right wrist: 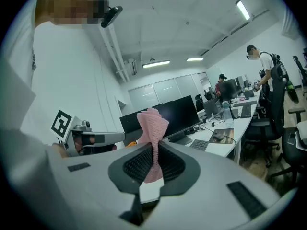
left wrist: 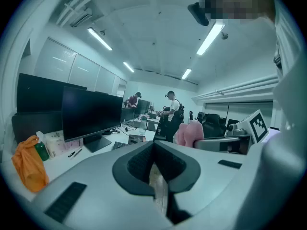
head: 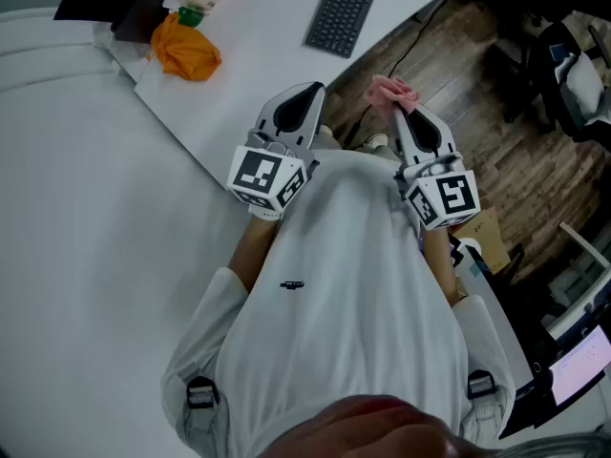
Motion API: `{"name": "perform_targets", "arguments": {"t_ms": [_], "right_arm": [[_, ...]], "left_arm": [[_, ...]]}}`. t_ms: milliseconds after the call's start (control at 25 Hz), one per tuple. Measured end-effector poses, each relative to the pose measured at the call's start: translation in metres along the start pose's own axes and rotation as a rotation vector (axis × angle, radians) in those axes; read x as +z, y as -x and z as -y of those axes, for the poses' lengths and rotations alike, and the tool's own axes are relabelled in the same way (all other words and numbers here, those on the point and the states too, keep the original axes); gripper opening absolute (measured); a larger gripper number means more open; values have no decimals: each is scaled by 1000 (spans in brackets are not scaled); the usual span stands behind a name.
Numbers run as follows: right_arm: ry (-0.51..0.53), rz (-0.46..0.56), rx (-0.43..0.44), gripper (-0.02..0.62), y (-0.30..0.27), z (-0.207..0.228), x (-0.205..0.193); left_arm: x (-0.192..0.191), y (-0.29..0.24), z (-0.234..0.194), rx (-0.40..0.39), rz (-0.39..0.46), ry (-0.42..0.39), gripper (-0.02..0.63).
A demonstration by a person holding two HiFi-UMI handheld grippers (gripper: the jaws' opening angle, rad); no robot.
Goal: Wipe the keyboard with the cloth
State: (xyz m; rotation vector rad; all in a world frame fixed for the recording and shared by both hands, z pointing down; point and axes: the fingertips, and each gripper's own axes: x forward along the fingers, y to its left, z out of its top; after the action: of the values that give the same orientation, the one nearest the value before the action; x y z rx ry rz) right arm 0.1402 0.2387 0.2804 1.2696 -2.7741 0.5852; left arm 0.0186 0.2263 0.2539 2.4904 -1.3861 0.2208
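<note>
Your right gripper (right wrist: 153, 150) is clamped on the pink cloth (right wrist: 151, 123), which stands up out of the jaws in a twisted bunch. Your left gripper (left wrist: 154, 147) has its jaws together, nothing between them. Both grippers are held side by side close to your chest, off the white desk (head: 258, 74). The keyboard (head: 346, 10) lies on that desk, well apart from the cloth and beyond both grippers. An orange bag (head: 183, 51) sits on the desk to the keyboard's left.
</note>
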Motion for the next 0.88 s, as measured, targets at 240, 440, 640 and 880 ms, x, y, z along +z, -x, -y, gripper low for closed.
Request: {"name": "perform_targets", "arguments": {"t_ms": [240,440,640,880], "right_arm": [[-6,24,6,31,14,2,3],[2,7,-18,29,30,19,-5],[-14,62,-80,31,49,43,-1],[-98,28,-63,21,55,65,-6]], "left_arm": [[-5,-4,19,-17,-8,6,20],[-7,-18,41,-44,-8,-4,19],[-15,-30,62,-59,-24,8,20],[-12,-49,71,-81,-48,8,20]]}}
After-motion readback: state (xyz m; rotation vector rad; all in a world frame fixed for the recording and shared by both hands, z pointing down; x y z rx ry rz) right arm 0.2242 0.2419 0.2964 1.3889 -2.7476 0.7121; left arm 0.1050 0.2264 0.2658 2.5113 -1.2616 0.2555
